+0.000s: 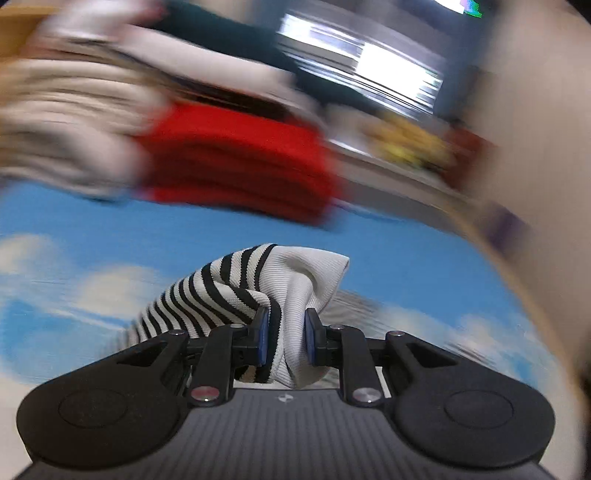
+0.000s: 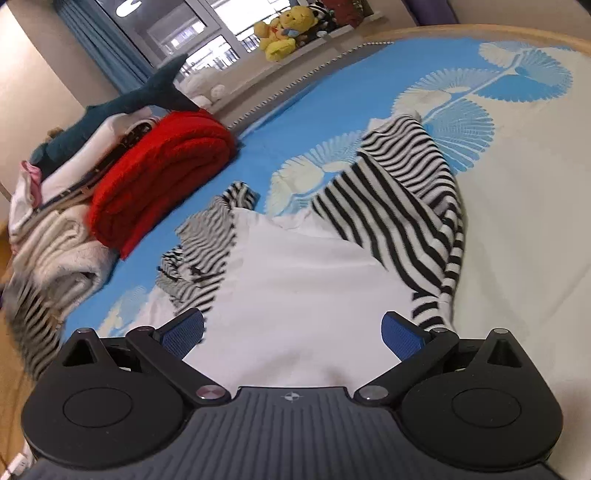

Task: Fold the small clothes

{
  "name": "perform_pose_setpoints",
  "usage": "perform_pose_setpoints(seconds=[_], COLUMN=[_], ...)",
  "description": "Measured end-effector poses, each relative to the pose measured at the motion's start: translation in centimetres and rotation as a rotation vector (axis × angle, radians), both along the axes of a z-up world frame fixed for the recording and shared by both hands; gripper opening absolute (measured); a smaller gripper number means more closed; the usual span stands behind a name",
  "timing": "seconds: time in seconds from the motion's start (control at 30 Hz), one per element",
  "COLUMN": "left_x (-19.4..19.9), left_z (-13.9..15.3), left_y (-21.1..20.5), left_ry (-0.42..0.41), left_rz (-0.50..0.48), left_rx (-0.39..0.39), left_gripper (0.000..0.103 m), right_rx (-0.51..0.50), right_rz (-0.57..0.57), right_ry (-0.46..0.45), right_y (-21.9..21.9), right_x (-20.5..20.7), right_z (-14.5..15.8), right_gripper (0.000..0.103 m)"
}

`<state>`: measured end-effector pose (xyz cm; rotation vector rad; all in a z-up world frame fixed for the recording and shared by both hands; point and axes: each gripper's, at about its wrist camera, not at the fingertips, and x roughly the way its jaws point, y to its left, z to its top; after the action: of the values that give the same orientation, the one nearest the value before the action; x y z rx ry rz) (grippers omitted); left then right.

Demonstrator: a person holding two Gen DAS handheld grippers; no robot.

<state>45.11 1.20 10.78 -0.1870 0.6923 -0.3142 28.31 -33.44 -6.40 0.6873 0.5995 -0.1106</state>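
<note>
A small black-and-white striped garment with a plain white panel (image 2: 295,266) lies rumpled on the blue and white bedsheet (image 2: 517,184). My left gripper (image 1: 286,336) is shut on a bunched fold of that striped garment (image 1: 266,288), lifted above the sheet; its view is blurred by motion. My right gripper (image 2: 293,332) is open, low over the white panel, with its blue pads (image 2: 400,336) apart and not pinching the cloth. One striped sleeve (image 2: 207,236) trails to the left, blurred.
A stack of folded clothes sits at the left: a red knit (image 2: 162,173), cream and white pieces (image 2: 62,240), and a plush shark (image 2: 110,110) on top. Yellow plush toys (image 2: 280,31) line the window sill. The bed's wooden edge (image 2: 535,35) curves at the right.
</note>
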Motion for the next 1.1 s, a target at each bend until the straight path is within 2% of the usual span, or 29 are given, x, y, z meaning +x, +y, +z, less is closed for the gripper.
perform_pose_setpoints(seconds=[0.03, 0.07, 0.1, 0.17, 0.23, 0.33, 0.5, 0.57, 0.63, 0.7, 0.77, 0.83, 0.93, 1.1], left_x=[-0.1, 0.0, 0.0, -0.5, -0.9, -2.2, -6.3, -7.4, -8.3, -8.5, -7.8, -7.2, -6.7, -6.4], left_z=[-0.6, -1.5, -2.6, -4.3, -5.7, -7.4, -11.4, -13.1, -15.2, -17.2, -18.3, -18.3, -18.8, -19.2], left_y=[-2.7, -5.1, -6.8, -7.7, -6.2, -1.0, 7.4, 9.6, 11.3, 13.2, 14.5, 15.1, 15.6, 16.3], left_ry=[0.034, 0.068, 0.104, 0.098, 0.133, 0.171, 0.208, 0.211, 0.226, 0.270, 0.357, 0.366, 0.382, 0.409], left_rz=[-0.073, -0.128, -0.147, -0.100, -0.080, 0.034, 0.306, 0.351, 0.388, 0.418, 0.405, 0.375, 0.386, 0.412], left_rx=[-0.019, -0.029, -0.011, 0.048, 0.068, 0.068, 0.216, 0.251, 0.243, 0.191, 0.128, 0.071, 0.083, 0.047], left_gripper=[0.037, 0.074, 0.103, 0.103, 0.103, 0.103, 0.103, 0.103, 0.103, 0.103, 0.103, 0.103, 0.103, 0.103], right_rx=[-0.008, -0.020, -0.034, -0.041, -0.014, 0.047, 0.112, 0.118, 0.101, 0.081, 0.067, 0.059, 0.073, 0.113], right_rz=[0.004, 0.007, 0.009, 0.006, -0.012, -0.040, -0.030, -0.017, -0.022, -0.028, -0.037, -0.070, -0.144, -0.251], right_ry=[-0.010, -0.018, -0.025, -0.032, -0.039, -0.052, -0.043, -0.032, -0.029, -0.023, 0.003, 0.036, 0.059, 0.068], right_y=[0.0, 0.0, -0.1, -0.6, -1.6, -3.0, -3.4, -3.1, -2.8, -2.9, -3.1, -3.6, -5.4, -9.7], right_x=[-0.1, -0.2, -0.3, -0.6, -1.1, -1.7, -1.2, -0.7, -0.5, -0.4, -0.3, -0.2, -0.5, -0.4], right_z=[0.3, 0.5, 0.8, 1.1, 1.3, 1.3, 0.7, 0.4, 0.2, -0.2, -0.8, -1.6, -2.5, -2.8], right_gripper=[0.102, 0.102, 0.102, 0.102, 0.102, 0.102, 0.102, 0.102, 0.102, 0.102, 0.102, 0.102, 0.102, 0.102])
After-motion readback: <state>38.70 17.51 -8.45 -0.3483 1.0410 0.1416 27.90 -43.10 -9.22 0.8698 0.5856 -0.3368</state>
